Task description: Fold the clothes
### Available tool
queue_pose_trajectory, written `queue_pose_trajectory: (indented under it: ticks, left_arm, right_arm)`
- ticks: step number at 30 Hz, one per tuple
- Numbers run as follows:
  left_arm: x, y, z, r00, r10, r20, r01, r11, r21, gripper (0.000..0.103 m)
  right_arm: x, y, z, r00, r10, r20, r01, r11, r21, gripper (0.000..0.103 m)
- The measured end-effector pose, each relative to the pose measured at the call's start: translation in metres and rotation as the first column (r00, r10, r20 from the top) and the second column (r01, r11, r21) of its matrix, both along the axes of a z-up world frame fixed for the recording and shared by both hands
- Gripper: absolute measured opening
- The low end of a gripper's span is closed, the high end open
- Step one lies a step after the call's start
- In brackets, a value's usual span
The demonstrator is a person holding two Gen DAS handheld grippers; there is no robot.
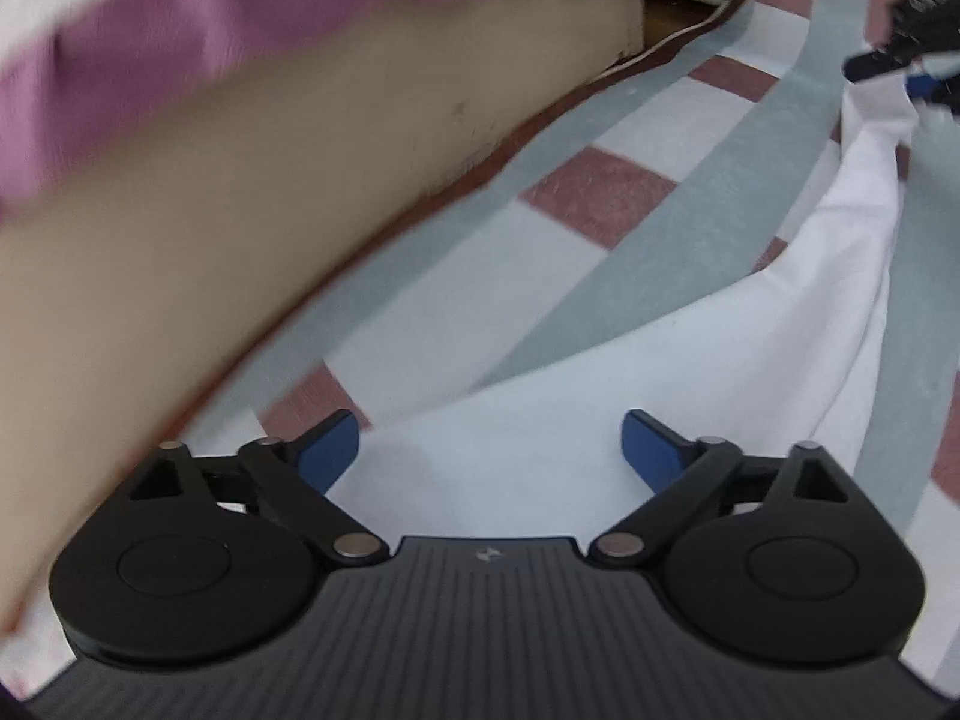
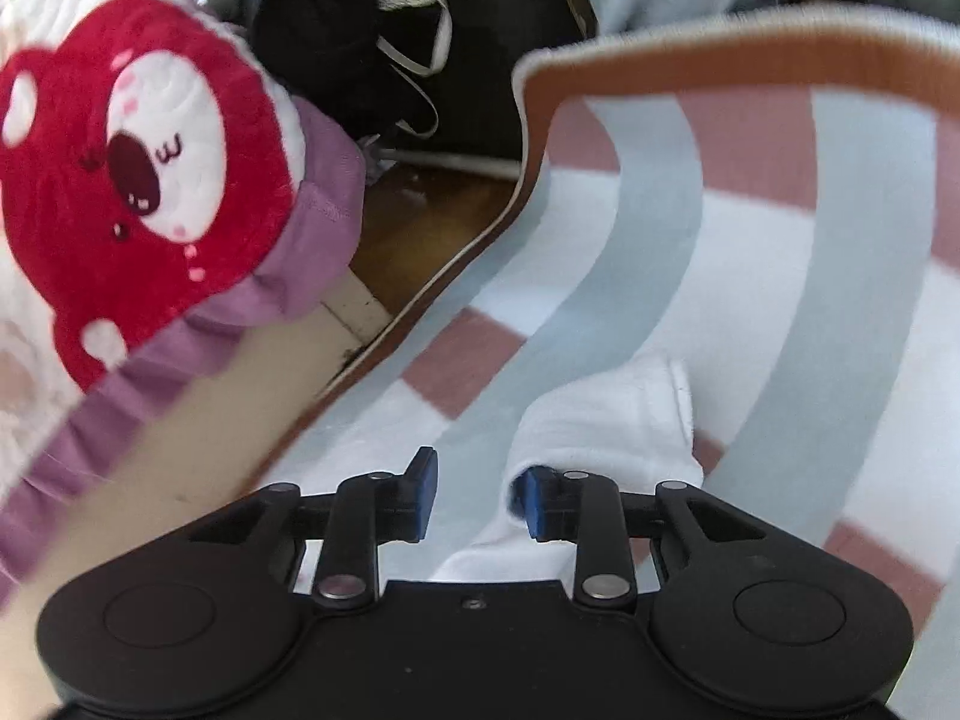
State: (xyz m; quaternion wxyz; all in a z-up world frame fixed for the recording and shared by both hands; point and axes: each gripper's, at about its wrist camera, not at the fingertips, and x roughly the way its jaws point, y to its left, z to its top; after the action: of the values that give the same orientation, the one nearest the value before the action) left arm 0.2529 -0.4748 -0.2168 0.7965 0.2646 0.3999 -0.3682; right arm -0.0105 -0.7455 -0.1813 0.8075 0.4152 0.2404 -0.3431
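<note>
A white garment (image 1: pixel 690 360) lies stretched across a checked mat (image 1: pixel 600 192) of pink, grey and white. My left gripper (image 1: pixel 491 450) is open, its blue fingertips wide apart over the near end of the cloth, holding nothing. My right gripper (image 1: pixel 900 60) shows in the left wrist view at the garment's far end. In the right wrist view my right gripper (image 2: pixel 474 498) is open, with a bunched white fold (image 2: pixel 600 426) of the garment lying against its right fingertip (image 2: pixel 534 504) and the gap between the tips showing mat.
A beige bed side (image 1: pixel 210 210) with a purple frilled cover (image 1: pixel 300 6) runs along the left. A red bear cushion (image 2: pixel 138 162) sits on it. The mat's brown border (image 2: pixel 750 72) curls up at the back. Dark bags and clothes (image 2: pixel 360 48) pile on the wooden floor (image 2: pixel 432 222).
</note>
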Motion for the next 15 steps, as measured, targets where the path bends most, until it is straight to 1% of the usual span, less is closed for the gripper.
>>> queue_pose_trajectory:
  ticks: [1, 3, 4, 5, 6, 7, 8, 9, 11, 12, 14, 15]
  left_arm:
    - [0.003, 0.004, -0.004, 0.999, 0.022, -0.030, -0.022, 1.000, -0.021, 0.099]
    - [0.008, 0.013, -0.010, 0.995, 0.060, -0.084, -0.065, 0.996, -0.060, 0.101]
    - [0.009, 0.016, -0.012, 0.993, 0.069, -0.093, -0.077, 0.994, -0.080, 0.101]
    - [0.008, 0.018, -0.014, 0.993, 0.074, -0.096, -0.084, 0.992, -0.099, 0.099]
    - [0.006, 0.020, -0.015, 0.995, 0.065, -0.077, -0.074, 0.990, -0.118, 0.092]
    - [0.000, 0.021, -0.013, 0.998, 0.047, -0.042, -0.052, 0.989, -0.141, 0.051]
    - [-0.006, 0.022, -0.009, 0.999, 0.034, 0.003, -0.033, 0.986, -0.164, 0.004]
    - [-0.016, 0.023, -0.003, 0.997, 0.032, 0.068, -0.019, 0.982, -0.187, 0.000]
    - [-0.032, 0.023, 0.010, 0.983, 0.023, 0.182, 0.018, 0.975, -0.223, 0.000]
    - [-0.038, 0.023, 0.017, 0.974, 0.030, 0.224, 0.025, 0.970, -0.241, 0.000]
    - [-0.034, 0.027, 0.025, 0.961, 0.111, 0.255, -0.034, 0.957, -0.288, 0.000]
    - [-0.029, 0.029, 0.026, 0.953, 0.151, 0.261, -0.069, 0.952, -0.298, 0.000]
  right_arm:
    - [-0.002, -0.001, 0.000, 1.000, -0.008, 0.015, 0.008, 1.000, 0.012, 0.035]
    - [-0.002, -0.001, 0.000, 1.000, -0.009, 0.009, 0.009, 1.000, 0.009, 0.036]
    - [-0.002, -0.001, 0.001, 1.000, -0.009, 0.006, 0.009, 1.000, 0.007, 0.037]
    - [-0.002, 0.000, 0.001, 1.000, -0.009, 0.003, 0.009, 1.000, 0.005, 0.038]
    - [-0.002, 0.000, 0.001, 1.000, -0.009, 0.000, 0.009, 1.000, 0.003, 0.038]
    - [-0.001, 0.000, 0.001, 1.000, -0.010, -0.003, 0.010, 1.000, 0.002, 0.038]
    - [-0.001, 0.000, 0.001, 1.000, -0.010, -0.005, 0.010, 1.000, 0.000, 0.038]
    - [-0.001, 0.001, 0.001, 1.000, -0.010, -0.008, 0.010, 1.000, -0.002, 0.038]
    - [-0.001, 0.001, 0.002, 1.000, -0.011, -0.014, 0.010, 1.000, -0.005, 0.038]
    - [-0.001, 0.001, 0.002, 1.000, -0.011, -0.017, 0.011, 1.000, -0.007, 0.038]
    - [-0.001, 0.002, 0.002, 1.000, -0.011, -0.023, 0.011, 1.000, -0.011, 0.039]
    - [-0.001, 0.002, 0.002, 1.000, -0.012, -0.026, 0.011, 1.000, -0.012, 0.039]
